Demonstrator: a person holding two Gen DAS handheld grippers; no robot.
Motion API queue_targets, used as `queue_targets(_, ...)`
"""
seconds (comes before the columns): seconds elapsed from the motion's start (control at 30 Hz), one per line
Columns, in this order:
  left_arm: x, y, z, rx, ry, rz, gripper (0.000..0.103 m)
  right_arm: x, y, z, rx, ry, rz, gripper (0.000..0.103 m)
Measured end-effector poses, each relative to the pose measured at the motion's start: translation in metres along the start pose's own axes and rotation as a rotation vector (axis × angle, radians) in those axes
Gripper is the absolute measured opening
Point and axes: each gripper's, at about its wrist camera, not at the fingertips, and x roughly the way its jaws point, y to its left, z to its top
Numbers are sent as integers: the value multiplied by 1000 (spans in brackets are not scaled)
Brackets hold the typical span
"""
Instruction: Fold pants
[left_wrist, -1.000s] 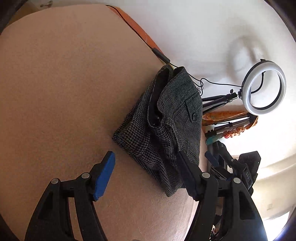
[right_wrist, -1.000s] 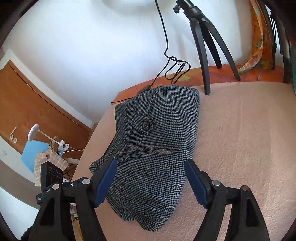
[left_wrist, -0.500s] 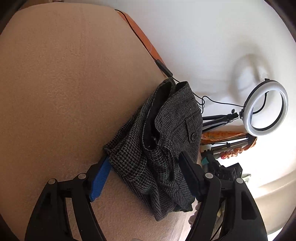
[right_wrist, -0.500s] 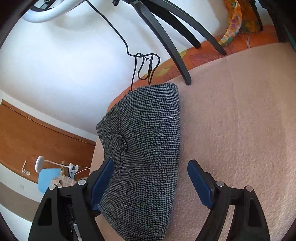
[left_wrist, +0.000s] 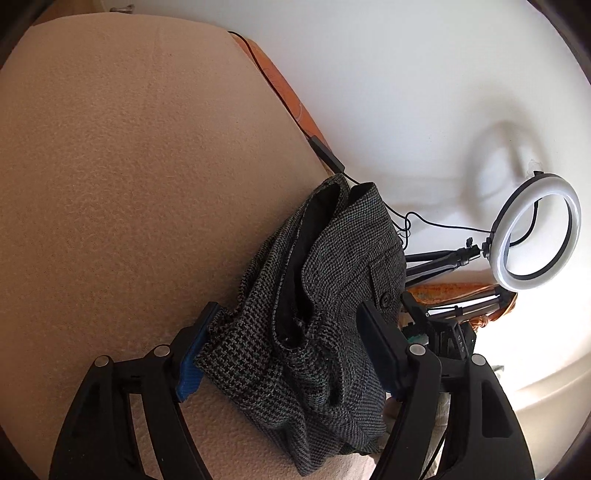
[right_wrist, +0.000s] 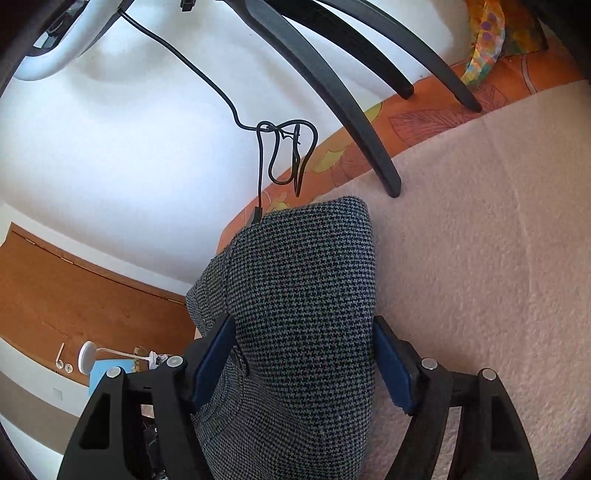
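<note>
Grasp step: both grippers straddle the pants (left_wrist: 332, 314). Left gripper (left_wrist: 286, 354) jaws spread; right gripper (right_wrist: 304, 363) jaws closing. Next: pinch, lift.

Bright daylight washed my views; the lit ring light (left_wrist: 537, 232) threw a soft shadow on the wall (left_wrist: 406, 92). Glare bleached one corner, fisheye edges bent dark.

Both tools are showing matte black, cut-out finger frames dotted with silver screw heads: the left claw (left_wrist: 288, 347) and the right claw (right_wrist: 304, 363) are wearing ribbed blue pads (left_wrist: 194, 363).
</note>
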Motion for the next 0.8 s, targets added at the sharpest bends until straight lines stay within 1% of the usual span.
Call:
queue_targets(0.07,3,-4,-1,27,0,8,73,5,6,1,-20,2,-13,77)
queue_targets(0.1,5,-5,-1,40,4,12,70,5,6,1,-20,2,-13,77)
queue_targets(0.17,8,-8,-1,66,5,30,63,10,7,0,-9,4,3,74)
queue_targets(0.23,11,-8,-2,72,5,33,53,11,6,0,2,2,7,65)
queue_targets(0.27,13,-7,-2,68,11,30,50,11,3,0,13,3,18,63)
queue_targets(0.33,14,-6,-2,78,15,31,42,11,1,-2,23,2,19,50)
queue_targets(0.37,14,-6,-2,91,17,33,40,9,-1,-3,27,2,19,45)
queue_targets(0.4,14,-8,-3,108,16,39,39,8,-2,-4,27,1,17,37)
queue_targets(0.43,13,-10,-3,130,14,43,36,6,0,-5,21,0,14,32)
queue_targets(0.5,11,-15,-5,170,8,46,34,2,6,-6,-17,-2,-5,27)
queue_targets(0.53,10,-17,-5,186,6,49,33,1,21,-5,-72,-7,-37,25)
queue_targets(0.57,9,-19,-7,200,4,51,32,1,21,-5,-72,-7,-37,24)
queue_targets(0.6,8,-21,-8,212,2,49,31,-5,37,-6,-127,-15,-55,22)
queue_targets(0.63,7,-24,-9,223,1,49,31,-5,37,-6,-127,-15,-55,21)
queue_targets(0.67,6,-26,-10,234,2,48,31,-9,45,-7,-157,-19,-67,21)
queue_targets(0.7,5,-28,-12,242,1,46,30,-12,53,-9,-193,-22,-83,20)
queue_targets(0.73,3,-30,-13,249,-1,45,30,-17,70,-12,-254,-27,-111,19)
queue_targets(0.77,1,-32,-15,255,-2,44,30,-19,78,-13,-281,-31,-124,19)
queue_targets(0.8,-1,-34,-16,258,-2,40,29,-19,78,-13,-281,-31,-124,19)
